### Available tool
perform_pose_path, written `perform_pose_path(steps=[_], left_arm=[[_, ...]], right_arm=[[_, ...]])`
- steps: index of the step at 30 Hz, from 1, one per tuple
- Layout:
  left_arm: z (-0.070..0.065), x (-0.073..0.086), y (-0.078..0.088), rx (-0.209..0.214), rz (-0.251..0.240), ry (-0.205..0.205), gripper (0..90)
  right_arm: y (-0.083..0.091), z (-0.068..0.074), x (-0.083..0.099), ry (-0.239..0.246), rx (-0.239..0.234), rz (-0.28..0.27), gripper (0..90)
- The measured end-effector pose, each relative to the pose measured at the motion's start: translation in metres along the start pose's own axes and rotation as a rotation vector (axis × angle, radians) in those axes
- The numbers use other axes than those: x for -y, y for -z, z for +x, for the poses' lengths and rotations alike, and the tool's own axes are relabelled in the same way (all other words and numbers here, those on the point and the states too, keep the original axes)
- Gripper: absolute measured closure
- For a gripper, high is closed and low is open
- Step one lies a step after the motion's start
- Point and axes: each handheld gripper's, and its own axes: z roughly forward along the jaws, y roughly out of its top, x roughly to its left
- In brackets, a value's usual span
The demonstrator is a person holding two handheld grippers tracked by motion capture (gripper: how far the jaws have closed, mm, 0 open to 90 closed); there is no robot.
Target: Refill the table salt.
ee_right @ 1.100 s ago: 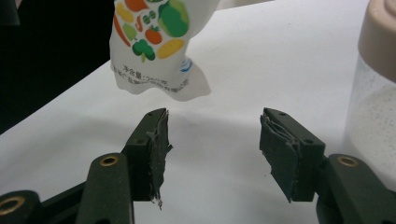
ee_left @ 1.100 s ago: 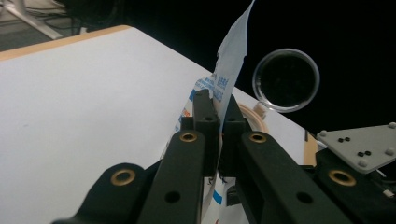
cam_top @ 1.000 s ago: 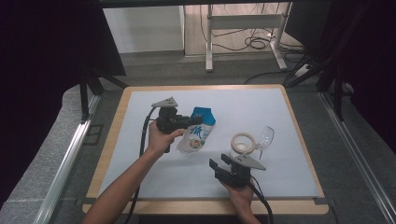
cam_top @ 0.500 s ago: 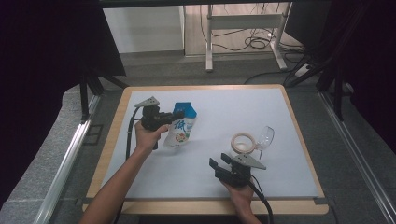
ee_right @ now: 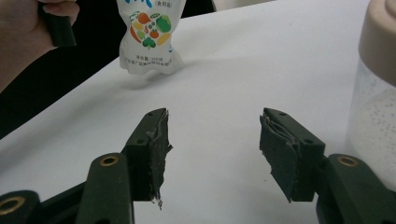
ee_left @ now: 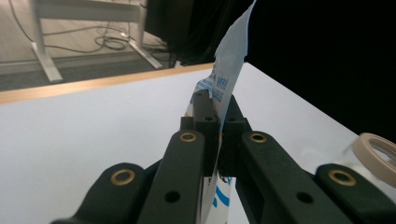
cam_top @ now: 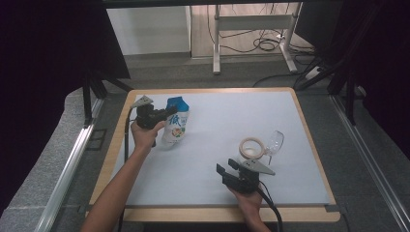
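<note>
White-and-blue plastic pouch (cam_top: 176, 124) printed with vegetables, upright at the white table's (cam_top: 217, 121) left side, its edge clenched in the left gripper (cam_top: 162, 116). Right gripper view adds the pouch's bottom (ee_right: 148, 44) resting on the table; right gripper (ee_right: 212, 140) spread, empty, well apart.

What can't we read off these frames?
- Pouch print: too small in the high view; top cut off by the edge in the right gripper view; edge-on behind the jaws in the left gripper view.
- Jar: cut off by the right edge in the right gripper view.
- Left gripper pads: hidden by the pouch.
</note>
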Motion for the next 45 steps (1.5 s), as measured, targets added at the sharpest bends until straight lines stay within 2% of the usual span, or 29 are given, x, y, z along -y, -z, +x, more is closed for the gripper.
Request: perform_pose_path(steps=[5, 13, 19, 23, 28, 37, 41, 45], left_arm=[[0.002, 0.003, 0.004, -0.019, -0.015, -0.011, 89.0], [-0.004, 0.013, 0.019, -0.023, -0.011, -0.031, 87.8], [-0.002, 0.020, 0.029, -0.034, -0.010, -0.020, 84.6], [0.001, 0.023, 0.030, -0.028, -0.010, -0.005, 78.7], [0.000, 0.025, 0.027, -0.028, 0.010, -0.012, 71.2], [0.001, 0.031, 0.026, -0.034, 0.048, -0.009, 49.4], [0.000, 0.034, 0.028, -0.036, 0.061, -0.017, 45.3], [0.003, 0.039, 0.031, -0.021, 0.068, 0.005, 40.0]], right_arm=[[0.000, 0.000, 0.000, -0.001, -0.001, 0.000, 42.8], [0.001, -0.001, 0.000, -0.003, 0.001, -0.004, 42.8], [0.002, 0.000, -0.001, -0.004, -0.001, -0.010, 42.8], [0.001, 0.000, -0.001, -0.001, -0.001, -0.010, 42.8], [0.001, 0.000, -0.002, -0.003, -0.001, -0.010, 42.7], [0.002, -0.002, -0.001, -0.007, 0.003, -0.009, 42.7], [0.002, -0.001, -0.001, -0.003, 0.000, -0.011, 42.7], [0.002, -0.001, -0.001, -0.004, -0.001, -0.009, 42.7]])
